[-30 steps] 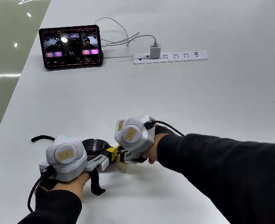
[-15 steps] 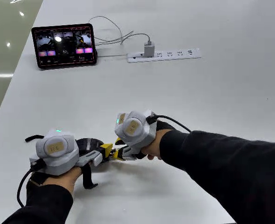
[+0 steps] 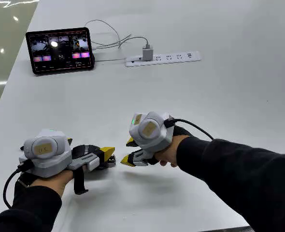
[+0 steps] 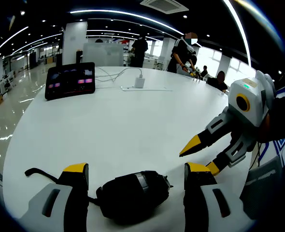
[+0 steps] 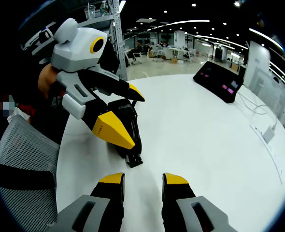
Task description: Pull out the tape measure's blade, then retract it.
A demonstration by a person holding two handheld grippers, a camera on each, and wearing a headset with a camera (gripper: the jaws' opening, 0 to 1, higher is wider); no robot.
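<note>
Black round tape measure [image 4: 133, 193] w/ black strap [image 4: 36, 172] lies on white tabletop [image 3: 191, 106]. L gripper [image 4: 136, 169] straddles tape measure: jaws wide apart, one each side of case, small gaps visible, so not clamped on it. R gripper [image 5: 142, 180] just right of tape measure, yellow tips pointing at it; jaws parted narrowly, nothing btwn them, clear of case. Black tablet [image 3: 60, 50] w/ lit screen and white power strip [image 3: 162, 58] w/ plugged charger [image 3: 147, 50] well beyond tape measure, far side of tabletop.
</note>
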